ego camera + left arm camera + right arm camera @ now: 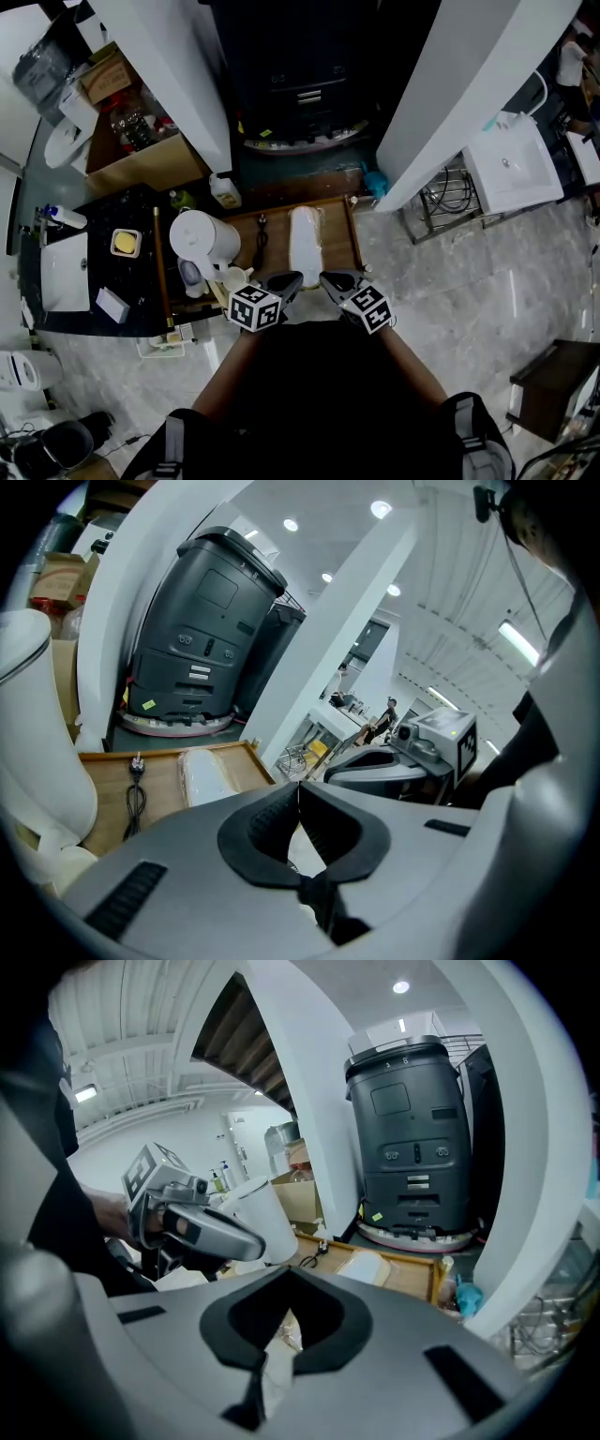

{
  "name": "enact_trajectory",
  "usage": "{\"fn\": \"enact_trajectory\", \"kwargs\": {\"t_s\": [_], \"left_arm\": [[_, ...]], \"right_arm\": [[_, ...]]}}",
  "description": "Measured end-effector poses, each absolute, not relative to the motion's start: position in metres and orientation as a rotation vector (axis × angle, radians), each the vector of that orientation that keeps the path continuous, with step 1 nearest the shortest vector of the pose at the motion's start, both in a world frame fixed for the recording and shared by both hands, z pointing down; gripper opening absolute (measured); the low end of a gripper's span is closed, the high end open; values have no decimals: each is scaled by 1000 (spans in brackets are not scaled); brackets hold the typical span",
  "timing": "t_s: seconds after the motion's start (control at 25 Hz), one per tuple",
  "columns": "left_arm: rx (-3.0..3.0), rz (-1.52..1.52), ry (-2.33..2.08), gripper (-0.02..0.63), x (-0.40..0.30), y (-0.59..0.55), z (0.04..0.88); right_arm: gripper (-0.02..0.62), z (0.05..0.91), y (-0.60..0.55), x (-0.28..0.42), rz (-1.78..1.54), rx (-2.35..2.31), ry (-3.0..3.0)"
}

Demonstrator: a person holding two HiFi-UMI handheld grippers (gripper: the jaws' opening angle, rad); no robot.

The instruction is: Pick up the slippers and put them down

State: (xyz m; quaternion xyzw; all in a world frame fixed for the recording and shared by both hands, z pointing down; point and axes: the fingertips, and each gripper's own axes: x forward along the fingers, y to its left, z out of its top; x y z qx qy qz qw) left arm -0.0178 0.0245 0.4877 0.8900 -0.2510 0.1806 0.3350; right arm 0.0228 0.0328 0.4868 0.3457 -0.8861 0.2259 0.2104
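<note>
A white wrapped pack that looks like slippers (305,234) lies lengthwise on a low wooden tray (337,246) on the floor ahead of me. The left gripper view shows the pack (211,772) below left of the jaws, and the right gripper view shows the pack (364,1265) just beyond them. My left gripper (286,281) and right gripper (333,279) hang side by side at the tray's near edge, above the floor and apart from the pack. Both are shut, pads together, with nothing between them: left gripper (298,789), right gripper (289,1274).
A coiled black cable (261,236) lies on the tray left of the pack. A white lidded container (202,239) stands at the tray's left. A dark machine (300,84) sits behind between two white pillars. At far left is a black counter with a sink (66,272); a wire rack (445,197) is on the right.
</note>
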Motion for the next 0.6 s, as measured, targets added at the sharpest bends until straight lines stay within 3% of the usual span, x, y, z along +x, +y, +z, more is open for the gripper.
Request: {"fn": "enact_trajectory", "kwargs": {"t_s": [0.6], "left_arm": [[2297, 494, -649, 13, -24, 20, 502]], "right_arm": [[6, 498, 29, 9, 609, 885, -2459]]}}
